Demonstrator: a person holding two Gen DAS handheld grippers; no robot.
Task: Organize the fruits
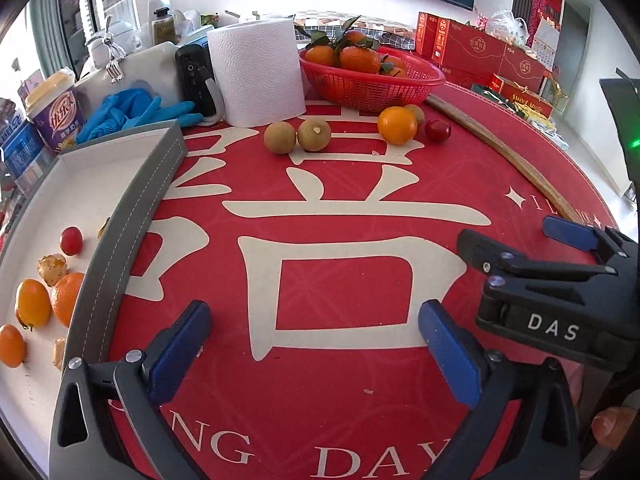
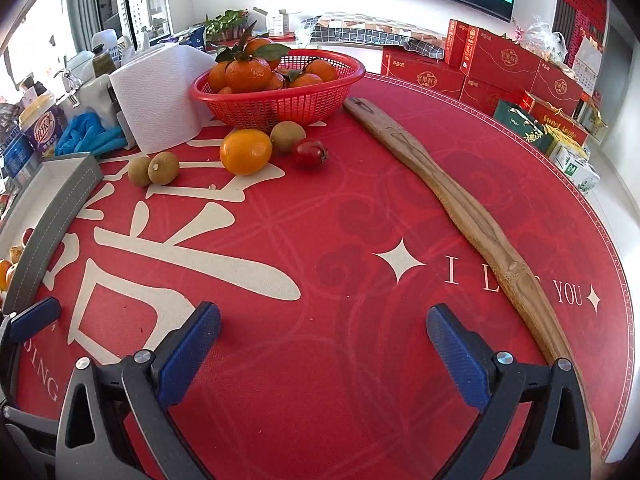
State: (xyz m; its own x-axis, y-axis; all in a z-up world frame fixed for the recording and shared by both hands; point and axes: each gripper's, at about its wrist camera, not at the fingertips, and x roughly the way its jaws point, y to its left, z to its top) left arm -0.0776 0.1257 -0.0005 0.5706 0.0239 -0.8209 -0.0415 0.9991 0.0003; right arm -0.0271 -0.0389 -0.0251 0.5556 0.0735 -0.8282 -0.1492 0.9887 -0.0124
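Observation:
Loose fruit lies on the red mat near the red basket (image 1: 372,88): two brown longans (image 1: 298,136), an orange (image 1: 397,125), a third brown fruit (image 2: 287,135) and a cherry tomato (image 1: 437,130). The same fruit shows in the right wrist view: longans (image 2: 154,168), orange (image 2: 245,151), tomato (image 2: 309,152). The basket (image 2: 276,100) holds leafy tangerines. A grey-rimmed white tray (image 1: 80,184) at the left holds a cherry tomato (image 1: 71,241) and several orange fruits (image 1: 34,302). My left gripper (image 1: 316,344) is open and empty over the mat. My right gripper (image 2: 324,340) is open and empty; it also shows in the left wrist view (image 1: 516,236).
A long wooden stick (image 2: 460,204) lies diagonally on the mat's right side. A paper towel roll (image 1: 258,72), blue gloves (image 1: 132,110), a black device (image 1: 194,72) and a cup (image 1: 54,110) stand behind the tray. Red gift boxes (image 2: 500,68) line the back right.

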